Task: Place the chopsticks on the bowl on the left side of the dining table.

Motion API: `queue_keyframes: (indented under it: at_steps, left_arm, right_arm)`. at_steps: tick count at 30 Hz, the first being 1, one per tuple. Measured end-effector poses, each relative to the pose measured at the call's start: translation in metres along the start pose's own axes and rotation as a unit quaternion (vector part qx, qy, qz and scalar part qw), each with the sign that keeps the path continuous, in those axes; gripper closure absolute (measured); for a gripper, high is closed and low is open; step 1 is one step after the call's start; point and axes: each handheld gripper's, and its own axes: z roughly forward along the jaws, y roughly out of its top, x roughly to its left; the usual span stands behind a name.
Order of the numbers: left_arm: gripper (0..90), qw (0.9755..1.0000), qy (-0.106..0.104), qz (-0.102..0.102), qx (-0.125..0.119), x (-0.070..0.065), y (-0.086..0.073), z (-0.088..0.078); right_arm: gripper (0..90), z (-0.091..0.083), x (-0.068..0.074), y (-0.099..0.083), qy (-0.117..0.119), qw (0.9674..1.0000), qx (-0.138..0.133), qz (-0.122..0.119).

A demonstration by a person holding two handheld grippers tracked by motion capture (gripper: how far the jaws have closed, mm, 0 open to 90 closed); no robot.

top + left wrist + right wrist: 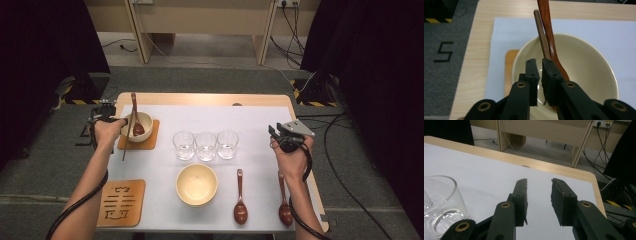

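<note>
Table setting, one place laid at the far left and one not yet laid near us. We list first the left gripper, poised over the far bowl; in the left gripper view its jaws stand a narrow slit apart with nothing pressed between the pads, so we read it as having let go. The things it tends are a reddish wooden spoon and a darker chopstick, both leaning side by side with their handles over the bowl's far rim and their lower ends down inside, presumably so that they stay propped rather than roll onto the cloth. That bowl sits on a wooden coaster, likely to mark the place. The right gripper is held aloft at the table's right edge, jaws clearly apart and empty in the right gripper view, apparently waiting its turn. Between the hands: three clear glasses in a row at mid-table; a second, empty bowl in front of them; two more spoons to its right, lying flat; and a second, patterned coaster at near left, bare, which we judge is meant for the remaining bowl.
</note>
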Motion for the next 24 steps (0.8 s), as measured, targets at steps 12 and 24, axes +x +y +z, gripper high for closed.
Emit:
queue_keyframes:
  at_steps: [12, 24]
  left_arm:
    - [62.3, 0.9973, -0.008, 0.025, -0.068, 0.003, -0.009, -0.029]
    - [50.5, 0.9895, -0.030, 0.031, -0.138, -0.004, -0.033, -0.074]
  right_arm:
    - [65.6, 0.000, -0.013, 0.002, -0.005, 0.9980, 0.061, 0.010]
    - [68.7, -0.008, -0.033, -0.002, -0.016, 0.9793, 0.196, 0.048]
